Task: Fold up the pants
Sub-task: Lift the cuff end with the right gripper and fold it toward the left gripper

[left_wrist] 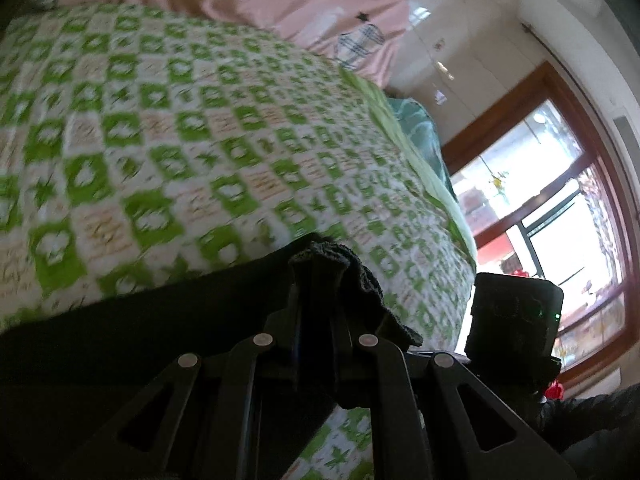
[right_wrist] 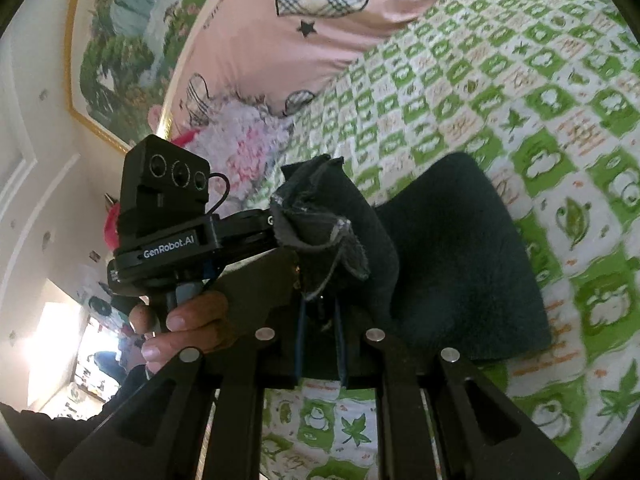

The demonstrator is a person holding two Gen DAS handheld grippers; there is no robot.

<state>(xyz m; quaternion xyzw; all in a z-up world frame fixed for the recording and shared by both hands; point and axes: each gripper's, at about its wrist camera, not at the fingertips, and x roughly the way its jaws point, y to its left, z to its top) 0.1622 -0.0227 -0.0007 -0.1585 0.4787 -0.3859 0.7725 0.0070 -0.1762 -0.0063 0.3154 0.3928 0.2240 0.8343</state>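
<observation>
Dark pants lie on a green-and-white checked bedspread. In the left wrist view my left gripper is shut on a bunched edge of the pants, which stretch away to the left. In the right wrist view my right gripper is shut on a neighbouring bunch of the same edge, with its frayed hem standing up. The rest of the pants drape rightward over the bedspread. The two grippers are close side by side. A hand holds the left one's handle.
A pink duvet with plaid hearts lies at the head of the bed, with a floral pillow beside it. A framed landscape picture hangs on the wall. A wood-framed window lies beyond the bed's edge.
</observation>
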